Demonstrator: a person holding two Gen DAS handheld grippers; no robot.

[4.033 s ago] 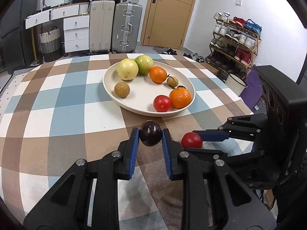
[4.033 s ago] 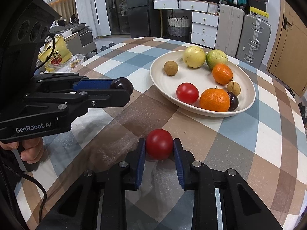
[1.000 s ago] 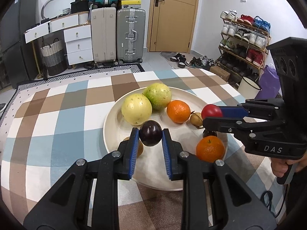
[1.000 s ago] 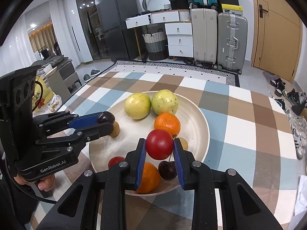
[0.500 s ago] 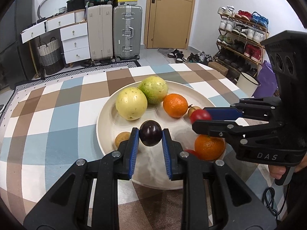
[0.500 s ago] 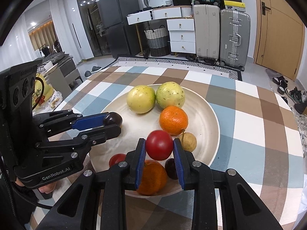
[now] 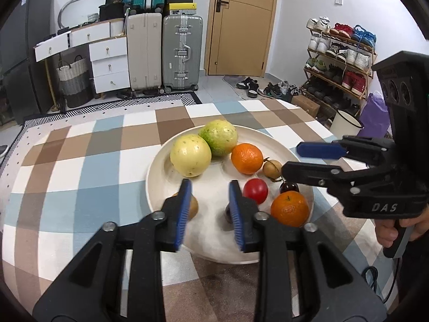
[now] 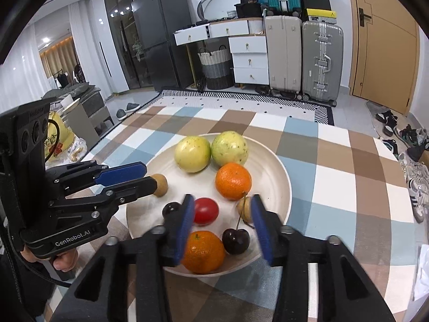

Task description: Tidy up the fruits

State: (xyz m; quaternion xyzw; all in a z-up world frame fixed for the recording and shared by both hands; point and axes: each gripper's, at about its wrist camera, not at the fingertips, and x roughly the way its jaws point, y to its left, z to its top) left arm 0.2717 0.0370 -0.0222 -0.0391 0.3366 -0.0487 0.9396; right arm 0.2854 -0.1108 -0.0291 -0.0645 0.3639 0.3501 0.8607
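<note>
A cream plate (image 7: 150,185) (image 8: 284,182) on the checked tablecloth holds two pale round fruits, two oranges, small brown fruits and a cherry (image 8: 236,237). My left gripper (image 7: 209,209) hovers over the plate's near side. Its jaws are opening with nothing pressed between them. The dark plum (image 7: 227,214) (image 8: 171,209) lies on the plate, half hidden by the right finger. My right gripper (image 8: 221,222) (image 7: 292,159) is over the plate's right side, jaws opening too. The red tomato (image 8: 205,210) (image 7: 255,191) rests on the plate just past its left pad.
Suitcases (image 7: 163,51) and white drawers (image 7: 107,61) stand beyond the table's far edge, and a shoe rack (image 7: 337,59) is at the right. A hand (image 7: 394,230) holds the right gripper's handle. Checked cloth surrounds the plate.
Both grippers let go: the plum left the left jaws and the tomato left the right jaws, and both now lie on the plate. Both pairs of jaws have spread.
</note>
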